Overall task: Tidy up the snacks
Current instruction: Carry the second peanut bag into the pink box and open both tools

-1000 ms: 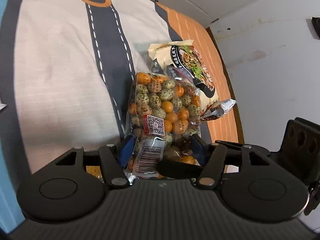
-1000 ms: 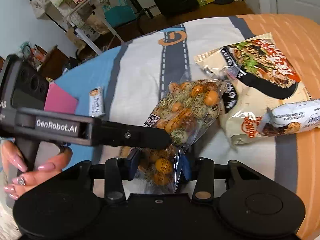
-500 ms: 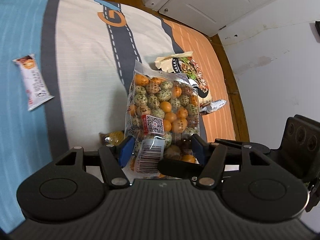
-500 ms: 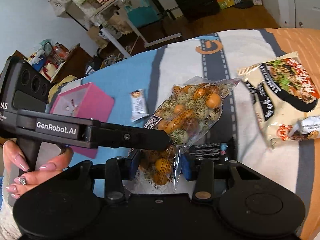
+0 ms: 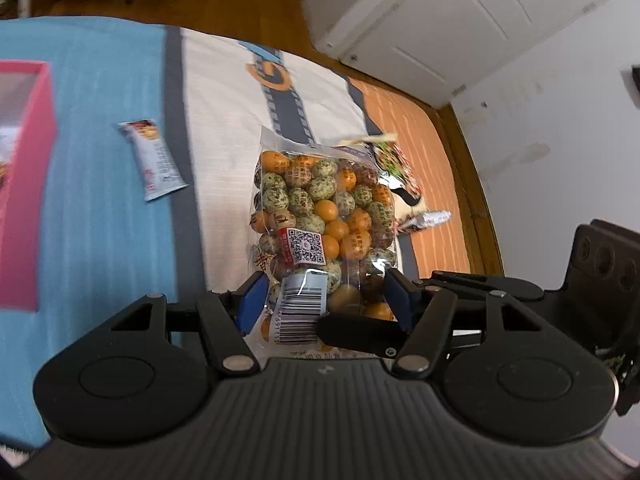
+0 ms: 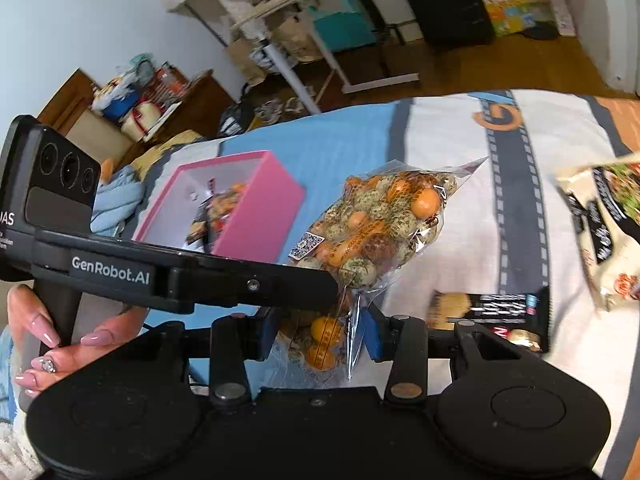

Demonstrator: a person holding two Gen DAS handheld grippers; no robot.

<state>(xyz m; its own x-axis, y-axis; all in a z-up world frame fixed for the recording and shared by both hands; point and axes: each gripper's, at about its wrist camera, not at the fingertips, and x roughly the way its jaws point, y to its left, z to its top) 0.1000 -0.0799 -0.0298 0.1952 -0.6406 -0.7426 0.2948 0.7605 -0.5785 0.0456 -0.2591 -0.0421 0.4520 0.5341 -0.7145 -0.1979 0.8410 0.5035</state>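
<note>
A clear bag of orange and green speckled snack balls (image 5: 320,208) hangs in the air above the bed, gripped at its near end from both sides. My left gripper (image 5: 322,300) is shut on its barcode end. My right gripper (image 6: 318,330) is shut on the same end; the bag also shows in the right wrist view (image 6: 384,220). A pink box (image 6: 256,204) with snacks inside sits on the blue part of the bed, left of the bag; its wall shows in the left wrist view (image 5: 28,208).
A small white snack packet (image 5: 154,158) lies on the blue sheet. A large noodle bag (image 6: 612,224) and a black snack pack (image 6: 496,312) lie on the bed at right. A small silver packet (image 5: 426,220) lies behind the held bag. Shelves and clutter stand beyond the bed.
Both grippers have carried the bag up and to the left, away from the noodle bag. The pink box and the white packet have come into view.
</note>
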